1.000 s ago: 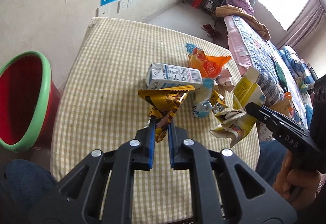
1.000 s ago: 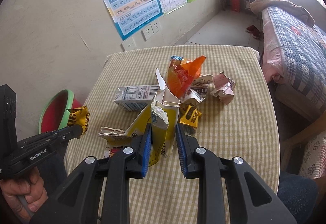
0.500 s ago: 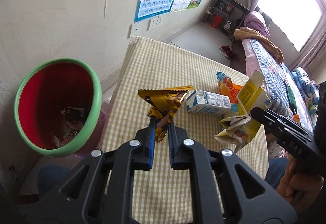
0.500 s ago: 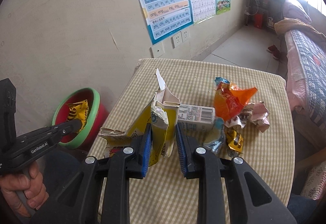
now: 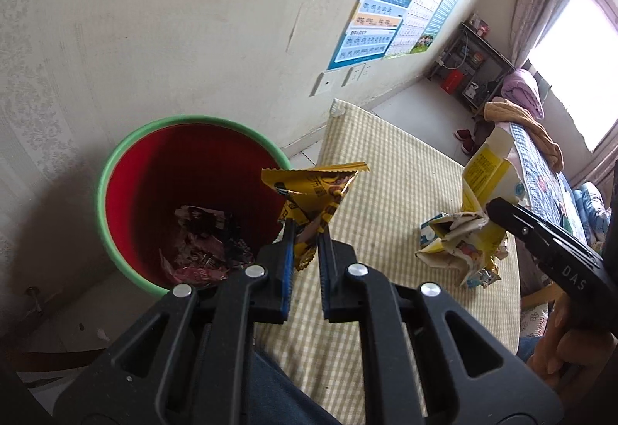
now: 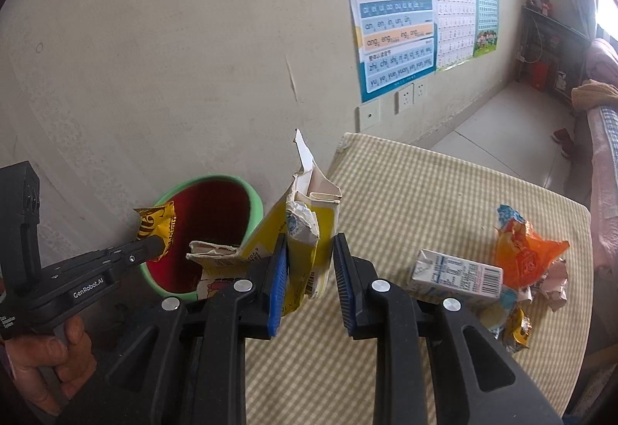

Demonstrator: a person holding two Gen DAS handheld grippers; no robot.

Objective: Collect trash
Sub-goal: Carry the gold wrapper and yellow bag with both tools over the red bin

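Wrapper: crumpled yellow foil snack wrapper (image 5: pixel 313 201), pinched by its lower end in the left gripper (image 5: pixel 305 251), jaws clenched, hanging at the bin's near rim for dropping.
Carton: torn yellow paper carton (image 6: pixel 305 243), clamped in the right gripper (image 6: pixel 307 270), trailing beside the bin.
Bin: red plastic bin with green rim (image 5: pixel 116 170), by the counter (image 5: pixel 386 193), already holding scraps.
Leftovers: white milk box (image 6: pixel 455 272), orange bag (image 6: pixel 529 259), farthest from the bin.

Yellow wrapper (image 5: pixel 314 199) and torn carton (image 6: pixel 299 247) (crumpled) beside red bin (image 5: pixel 127 170).
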